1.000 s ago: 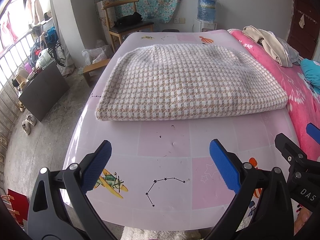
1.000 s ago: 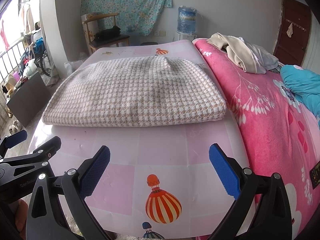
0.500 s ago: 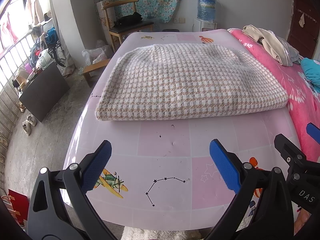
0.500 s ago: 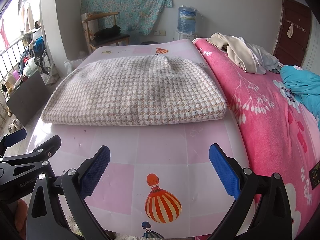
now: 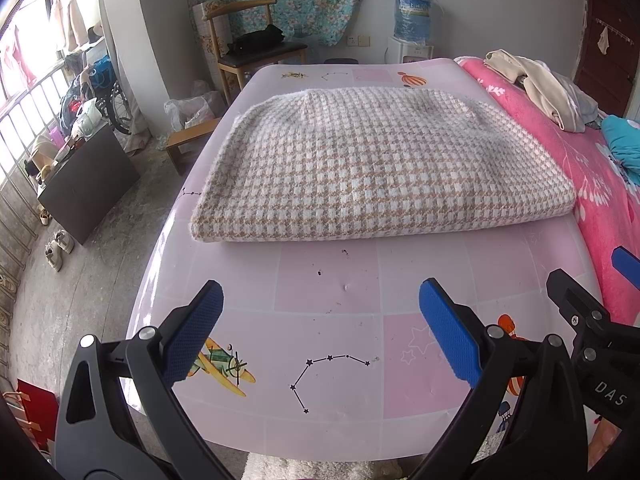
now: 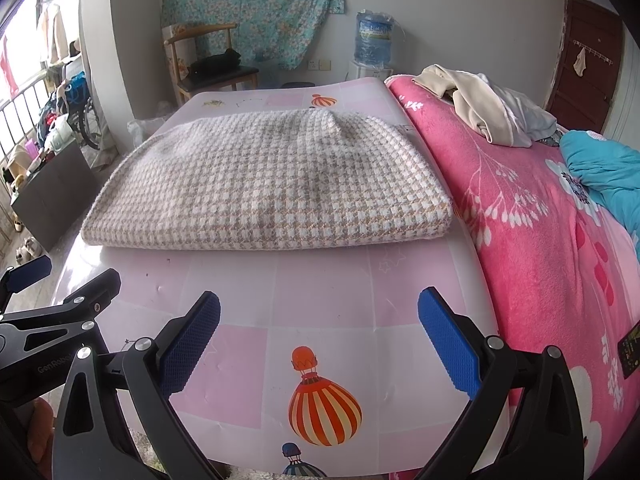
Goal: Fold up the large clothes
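A large beige-and-white houndstooth garment [image 5: 372,164] [image 6: 272,184] lies folded into a thick flat rectangle in the middle of the pink patterned mat [image 5: 328,292] [image 6: 328,284]. My left gripper [image 5: 320,328] hovers open over the mat's near edge, well short of the garment's front fold, with nothing between its blue pads. My right gripper [image 6: 320,328] is open too, beside it to the right and at a similar distance from the garment. Each gripper shows at the edge of the other's view.
A pink floral blanket [image 6: 532,208] covers the bed to the right, with a beige clothes pile [image 6: 480,108] and a teal cloth [image 6: 600,168] on it. A wooden chair [image 5: 252,56] and a water jug [image 5: 412,16] stand at the far wall. Floor clutter and a low dark cabinet [image 5: 88,184] sit at left.
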